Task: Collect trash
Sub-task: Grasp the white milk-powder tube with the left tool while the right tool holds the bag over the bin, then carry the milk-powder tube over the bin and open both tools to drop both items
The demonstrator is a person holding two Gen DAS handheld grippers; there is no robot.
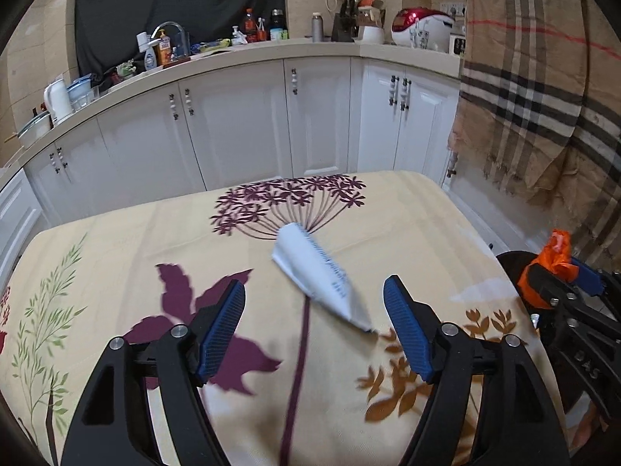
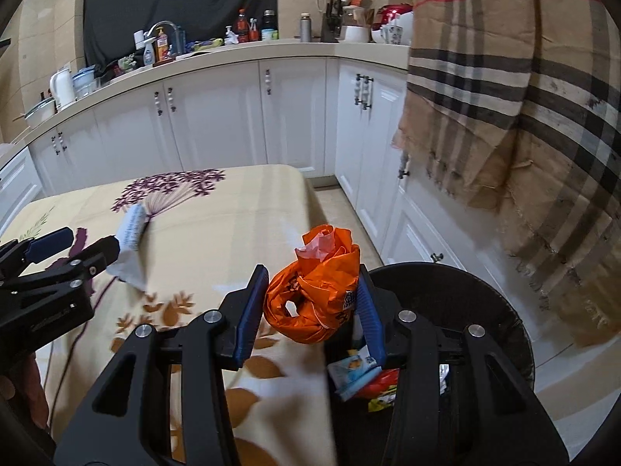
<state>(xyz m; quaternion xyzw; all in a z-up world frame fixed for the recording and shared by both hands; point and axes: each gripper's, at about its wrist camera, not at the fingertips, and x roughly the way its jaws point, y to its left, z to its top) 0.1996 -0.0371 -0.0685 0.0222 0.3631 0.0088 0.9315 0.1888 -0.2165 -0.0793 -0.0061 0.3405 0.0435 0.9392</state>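
Right gripper (image 2: 312,303) clamps crumpled orange plastic bag (image 2: 310,295) at rim of black trash bin (image 2: 485,303); left gripper (image 1: 314,299), jaws wide & empty, above white paper wrapper (image 1: 318,272) on floral tablecloth (image 1: 155,233), left of bin.

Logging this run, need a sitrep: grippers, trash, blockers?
Right gripper shut on orange bag, beside black bin. Left gripper open, empty, nearing white wrapper on tablecloth. Nothing in the way.

A home kitchen: white cupboard doors (image 1: 240,132), a long pale counter (image 1: 248,56) with bottles, curved silver tap (image 1: 170,29), red-and-white rice cooker (image 1: 421,27).
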